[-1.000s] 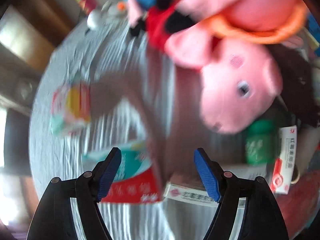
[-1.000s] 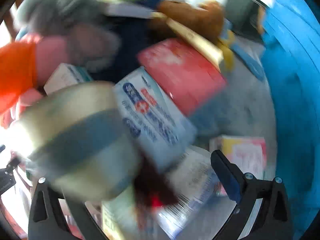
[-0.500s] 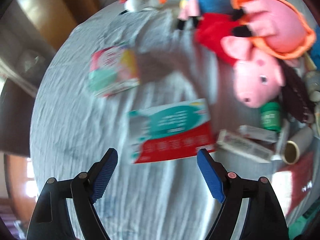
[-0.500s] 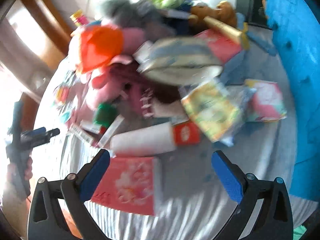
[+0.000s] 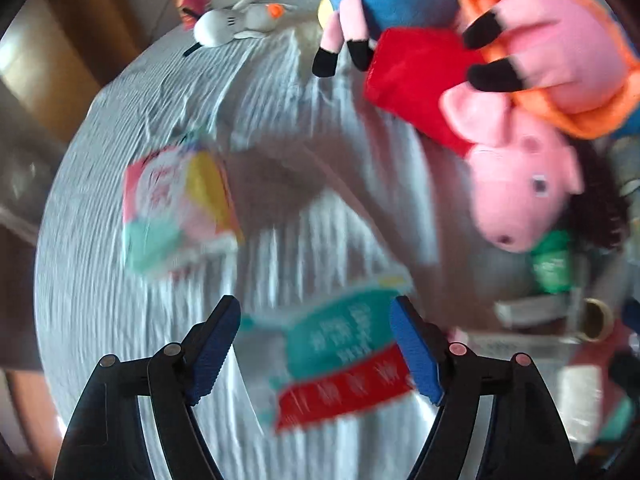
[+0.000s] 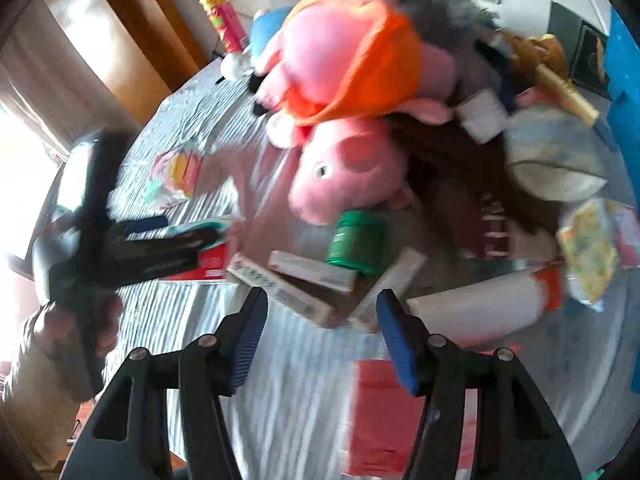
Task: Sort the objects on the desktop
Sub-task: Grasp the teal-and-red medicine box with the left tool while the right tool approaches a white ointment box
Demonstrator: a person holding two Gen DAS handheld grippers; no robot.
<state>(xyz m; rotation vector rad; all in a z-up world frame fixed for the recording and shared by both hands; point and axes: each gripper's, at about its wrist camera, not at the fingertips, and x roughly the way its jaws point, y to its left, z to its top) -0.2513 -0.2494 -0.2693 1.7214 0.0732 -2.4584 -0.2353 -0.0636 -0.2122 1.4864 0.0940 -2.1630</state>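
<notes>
1. Under my left gripper [image 5: 316,344], jaws wide and empty, lies the teal-and-red box [image 5: 340,360] on the striped cloth [image 5: 120,320], long axis running left-right across the gap.
2. My right gripper [image 6: 320,332], just been narrowing with nothing between its pads, hovers before the slim cartons [image 6: 296,284]; blur makes contact hard to judge.
3. I reckon left is nearer.

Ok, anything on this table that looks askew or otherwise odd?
Yes. The pink pig plush lies upside down beneath other toys, snout pressing the green jar. Beside the jar, several slim boxes lie crisscrossed and overlapping, not stacked.
</notes>
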